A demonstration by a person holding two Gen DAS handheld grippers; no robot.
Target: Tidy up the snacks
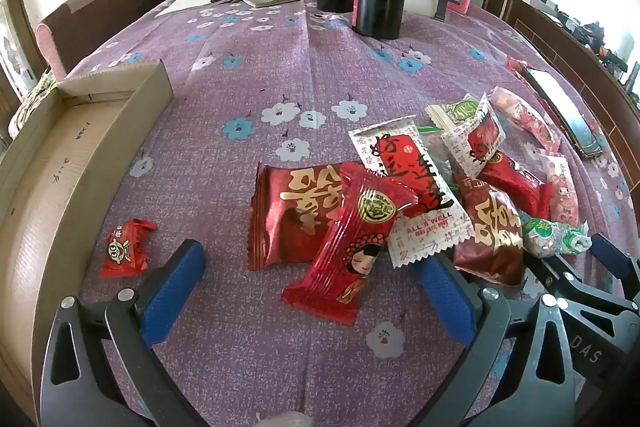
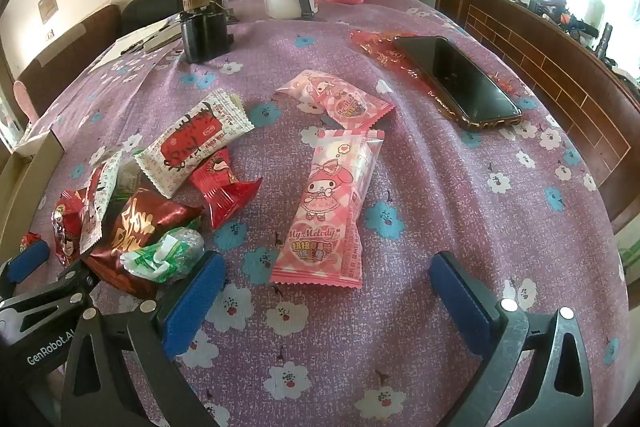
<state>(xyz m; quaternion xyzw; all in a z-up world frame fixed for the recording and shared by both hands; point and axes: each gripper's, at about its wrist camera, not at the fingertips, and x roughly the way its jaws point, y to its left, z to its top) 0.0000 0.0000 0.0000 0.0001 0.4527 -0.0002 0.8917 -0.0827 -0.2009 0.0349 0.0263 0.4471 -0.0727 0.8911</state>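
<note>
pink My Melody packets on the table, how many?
2. One My Melody packet lies lengthwise just ahead of the open right tongs; the second packet lies crosswise beyond it, toward the phone. More could hide in the snack pile.

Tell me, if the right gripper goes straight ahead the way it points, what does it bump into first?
Probably the pink My Melody packet. It lies flat on the tablecloth just ahead of the open right gripper, roughly centred between its fingers. Depth is hard to judge through the fisheye, so it might pass slightly above.

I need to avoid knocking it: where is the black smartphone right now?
The black smartphone lies flat at the table's far right in the right wrist view, on a red foil wrapper, beyond the two pink My Melody packets.
</note>
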